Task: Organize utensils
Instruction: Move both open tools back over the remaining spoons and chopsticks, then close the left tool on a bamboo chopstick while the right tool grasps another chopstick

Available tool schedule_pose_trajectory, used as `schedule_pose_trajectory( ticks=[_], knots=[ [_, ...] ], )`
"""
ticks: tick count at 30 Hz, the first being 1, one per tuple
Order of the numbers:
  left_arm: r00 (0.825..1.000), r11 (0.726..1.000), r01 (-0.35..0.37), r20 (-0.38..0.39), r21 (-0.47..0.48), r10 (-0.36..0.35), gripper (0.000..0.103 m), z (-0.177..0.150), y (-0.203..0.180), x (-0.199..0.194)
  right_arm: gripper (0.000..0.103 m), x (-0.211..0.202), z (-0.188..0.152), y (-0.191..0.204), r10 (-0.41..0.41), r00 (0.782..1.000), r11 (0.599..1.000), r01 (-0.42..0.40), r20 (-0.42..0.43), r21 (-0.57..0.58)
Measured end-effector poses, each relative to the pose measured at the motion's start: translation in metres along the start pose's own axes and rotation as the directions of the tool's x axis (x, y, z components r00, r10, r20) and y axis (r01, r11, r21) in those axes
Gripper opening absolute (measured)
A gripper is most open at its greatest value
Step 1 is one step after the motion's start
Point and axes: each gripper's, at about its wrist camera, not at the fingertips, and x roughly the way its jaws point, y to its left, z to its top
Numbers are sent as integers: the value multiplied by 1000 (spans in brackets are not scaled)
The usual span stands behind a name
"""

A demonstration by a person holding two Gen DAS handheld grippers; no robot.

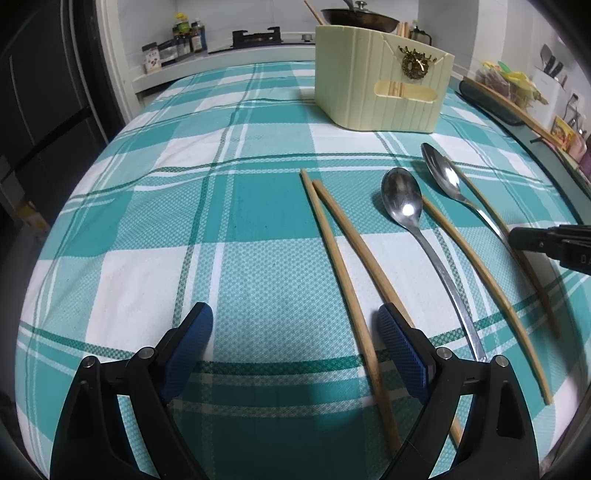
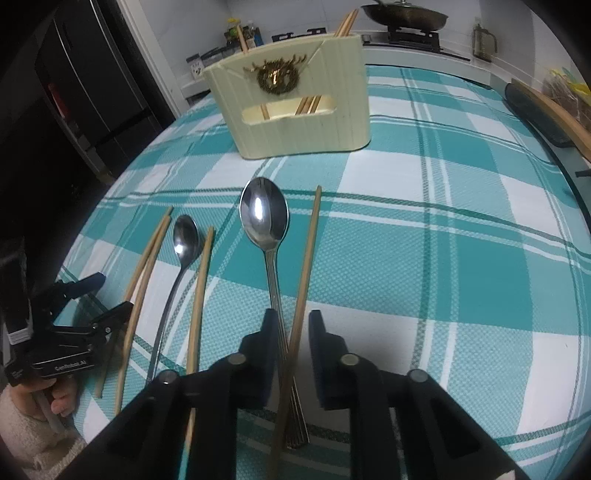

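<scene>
Blue padded fingers (image 1: 400,354) of the left gripper (image 1: 295,354) sit closest in the left wrist view, spread wide with nothing between them. They hang low over the teal and white checked tablecloth (image 1: 147,229). Two wooden chopsticks (image 1: 343,273) lie side by side, running under the finger on the right. Next to them lies a round silver spoon (image 1: 402,203), then another wooden chopstick (image 1: 480,277), then a longer silver spoon (image 1: 443,173) with one more chopstick past it. A cream ribbed utensil holder (image 1: 380,74) with a gold wreath badge stands toward the far edge of the tablecloth. A dark wok (image 1: 360,18) sits on the stove behind it. Bottles and jars (image 1: 184,37) stand at the far left.

From the right wrist view, the right gripper (image 2: 291,350) has its black fingers a little apart around one wooden chopstick (image 2: 306,266), with the big silver spoon (image 2: 264,214) just beside it. I cannot tell if the fingers touch the chopstick. The left gripper (image 2: 99,299) is at the near left edge, and small writing on it reads "GenRobot.AI". The cream holder (image 2: 295,99) has chopsticks standing inside it.
</scene>
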Motion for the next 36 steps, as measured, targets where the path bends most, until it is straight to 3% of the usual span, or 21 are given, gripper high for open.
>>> schedule_pose_trajectory(
  ticks=[4, 7, 9, 11, 16, 19, 22, 23, 24, 27, 34, 36],
  knots=[
    [1000, 1000, 2, 24, -13, -2, 68, -3, 5, -5, 6, -6, -1, -11, -26, 1000, 997, 25, 16, 68],
    [999, 1000, 9, 40, -15, -8, 40, -3, 9, -7, 6, -11, -9, -26, -40, 999, 993, 38, 17, 111],
    [999, 1000, 15, 42, -15, -14, 15, -3, 12, -8, 6, -19, -16, -37, -76, 997, 989, 73, 15, 125],
    [999, 999, 21, 39, -31, -20, 8, -3, 17, -9, 6, -26, -24, -48, -106, 994, 985, 104, 10, 136],
    [999, 999, 32, 9, -31, -31, 8, -5, 26, -12, 6, -43, -43, -68, -157, 988, 979, 157, -6, 130],
    [995, 996, 86, -43, -22, -87, 12, 1, 33, -9, 6, -47, -49, -68, -175, 984, 981, 177, -34, 84],
    [975, 981, 193, -108, -22, -194, 40, 13, 37, -3, 9, -48, -49, -64, -174, 982, 984, 176, -69, 20],
    [970, 979, 206, -129, -5, -205, 49, 18, 35, 0, 11, -48, -49, -62, -170, 982, 985, 171, -79, 6],
    [971, 980, 197, -141, 19, -192, 51, 22, 32, 2, 15, -47, -47, -62, -164, 983, 986, 164, -88, -2],
    [981, 984, 129, -162, 121, -108, 51, 33, 23, 14, 29, -44, -41, -65, -158, 980, 988, 156, -121, -20],
    [975, 977, 139, -196, 159, -107, 47, 64, 20, 36, 30, -25, -10, -64, -182, 971, 982, 171, -155, -86],
    [972, 978, 148, -203, 146, -117, 27, 77, 20, 44, 29, -17, 7, -65, -175, 972, 983, 165, -154, -81]
  ],
)
